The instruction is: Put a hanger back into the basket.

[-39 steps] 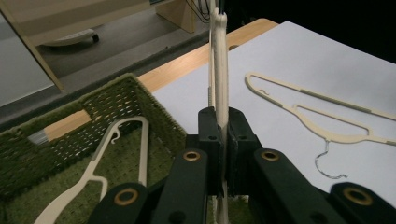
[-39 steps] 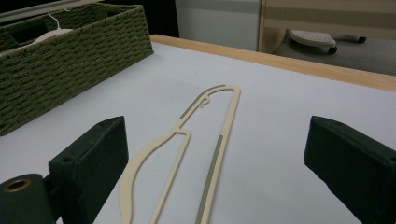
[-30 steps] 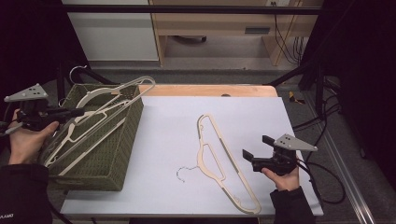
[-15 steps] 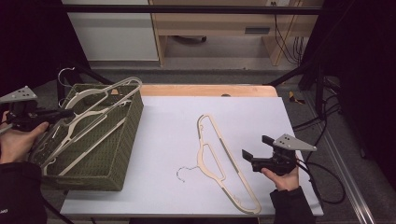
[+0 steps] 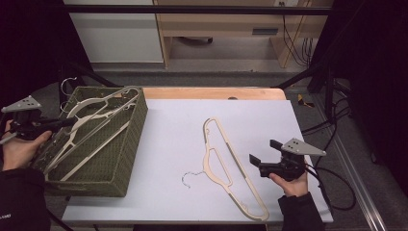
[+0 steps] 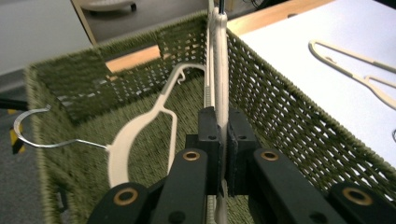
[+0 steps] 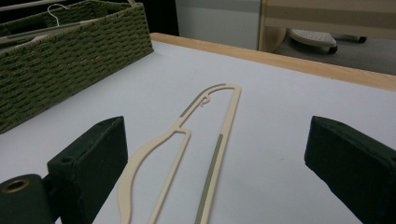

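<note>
Carefully does it at the bench (image 5: 173,144): the left claw (image 6: 223,140) is clenched on the bar of a cream hanger (image 6: 219,70), holding it on edge over the woven green basket (image 5: 127,144), where another cream hanger (image 6: 140,135) already lies with its wire hook (image 6: 30,126) poking over the rim. From the high view, the held hanger (image 5: 94,113) slants across the basket's open top, its far end near the back corner, while the left claw (image 5: 53,124) sits just outside the left wall.

Good practice at this stage, by the look of it, is to lower the hanger flat and lengthwise so both ends clear the rim before the claw lets go; dropping it on edge risks leaving it propped against the weave or snagged on the hook of the one beneath. Keeping the claw shut until the bar rests on something seems the safer course.

Across the bench, the right claw (image 5: 262,156) waits released, jaws wide apart, just beside a third cream hanger (image 5: 226,163) lying flat on the white surface. In the right gripper view that hanger (image 7: 187,154) stretches away between the open jaws, untouched and well placed for pickup.
</note>
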`<state>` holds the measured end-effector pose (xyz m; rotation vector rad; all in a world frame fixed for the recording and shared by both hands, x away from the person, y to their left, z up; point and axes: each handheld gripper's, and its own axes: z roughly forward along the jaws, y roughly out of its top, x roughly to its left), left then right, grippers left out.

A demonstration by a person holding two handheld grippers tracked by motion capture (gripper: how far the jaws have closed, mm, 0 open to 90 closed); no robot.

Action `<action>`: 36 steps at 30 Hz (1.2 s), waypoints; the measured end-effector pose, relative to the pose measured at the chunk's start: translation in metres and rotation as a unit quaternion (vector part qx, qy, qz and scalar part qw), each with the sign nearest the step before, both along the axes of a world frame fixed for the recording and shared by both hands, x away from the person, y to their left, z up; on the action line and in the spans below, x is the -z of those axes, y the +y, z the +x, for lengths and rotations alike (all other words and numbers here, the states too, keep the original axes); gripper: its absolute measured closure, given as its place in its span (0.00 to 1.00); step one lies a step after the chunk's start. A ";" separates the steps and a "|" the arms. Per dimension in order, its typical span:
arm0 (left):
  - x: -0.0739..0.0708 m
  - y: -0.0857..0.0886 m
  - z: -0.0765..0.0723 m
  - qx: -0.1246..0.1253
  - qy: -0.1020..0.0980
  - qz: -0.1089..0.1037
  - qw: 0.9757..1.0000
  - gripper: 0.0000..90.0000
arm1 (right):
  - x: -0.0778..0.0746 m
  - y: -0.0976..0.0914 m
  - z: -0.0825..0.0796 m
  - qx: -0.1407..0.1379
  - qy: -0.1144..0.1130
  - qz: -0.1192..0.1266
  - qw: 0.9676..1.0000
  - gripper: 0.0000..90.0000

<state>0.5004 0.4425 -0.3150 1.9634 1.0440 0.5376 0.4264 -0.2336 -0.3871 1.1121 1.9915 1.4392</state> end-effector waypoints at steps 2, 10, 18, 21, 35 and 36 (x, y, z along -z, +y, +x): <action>0.003 -0.001 0.001 -0.002 0.003 0.001 1.000 0.96 | 0.000 0.000 0.000 0.000 -0.001 0.002 1.000 0.07; 0.034 -0.007 0.005 -0.019 0.042 -0.011 0.999 0.96 | 0.000 0.000 0.000 -0.001 0.000 0.002 1.000 0.07; 0.052 -0.008 0.008 -0.042 0.061 -0.021 0.997 0.94 | 0.000 0.000 -0.001 -0.001 -0.001 0.003 1.000 0.07; 0.054 -0.007 0.010 -0.088 0.062 -0.014 0.994 0.92 | -0.001 0.000 -0.001 -0.001 -0.001 0.004 1.000 0.07; 0.064 0.011 0.005 -0.195 0.105 0.004 0.975 0.69 | 0.001 0.001 -0.001 -0.005 0.002 -0.001 1.000 0.07; 0.063 0.011 0.003 -0.196 0.103 0.005 0.975 0.69 | 0.001 0.002 -0.001 -0.004 0.003 0.001 1.000 0.07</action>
